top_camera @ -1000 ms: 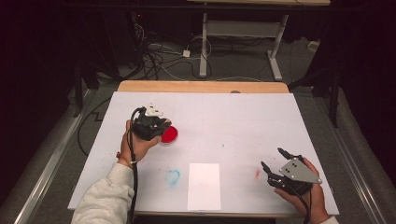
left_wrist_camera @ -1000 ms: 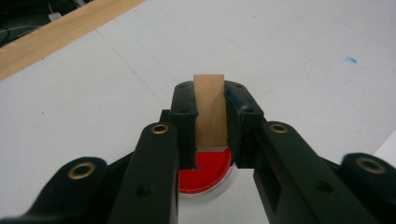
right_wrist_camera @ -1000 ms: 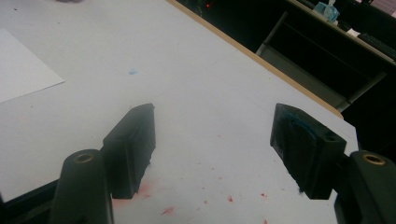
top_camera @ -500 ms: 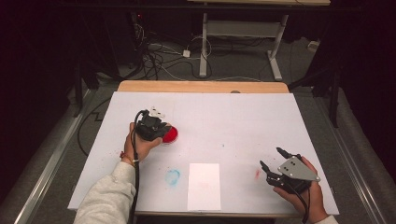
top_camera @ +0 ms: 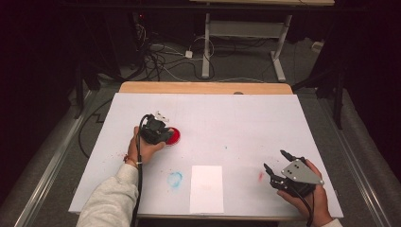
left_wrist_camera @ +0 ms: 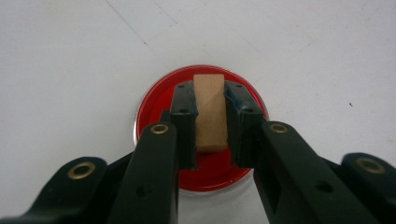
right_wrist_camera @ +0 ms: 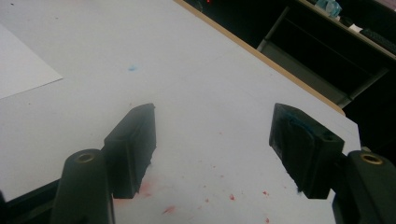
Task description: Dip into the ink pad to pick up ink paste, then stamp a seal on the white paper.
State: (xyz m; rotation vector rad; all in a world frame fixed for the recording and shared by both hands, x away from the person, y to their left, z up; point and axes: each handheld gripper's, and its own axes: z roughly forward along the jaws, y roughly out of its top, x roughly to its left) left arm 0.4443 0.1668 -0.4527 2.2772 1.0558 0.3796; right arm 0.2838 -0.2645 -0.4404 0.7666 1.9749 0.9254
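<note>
My left gripper (top_camera: 160, 126) is shut on a small tan wooden block (left_wrist_camera: 210, 114), which stands upright between the pads. The block is held over the middle of a round red dish (left_wrist_camera: 156, 95) lying on the white table; whether the block touches the red surface I cannot tell. In the high view the red dish (top_camera: 174, 137) peeks out to the right of the left hand. My right gripper (top_camera: 275, 159) rests low at the table's near right corner, held in a hand. Its jaws stand wide open with nothing between them (right_wrist_camera: 212, 112).
A white sheet of paper (top_camera: 206, 188) lies at the front edge, also seen as the paper (right_wrist_camera: 18, 70) at far left. A blue smear (top_camera: 175, 179) and a red smear (top_camera: 260, 176) mark the table top (top_camera: 227, 118). Cables and desk legs lie beyond the far edge.
The left hand has sunk with the block onto the red dish and come a little nearer the person. The right hand has stayed where it was.
</note>
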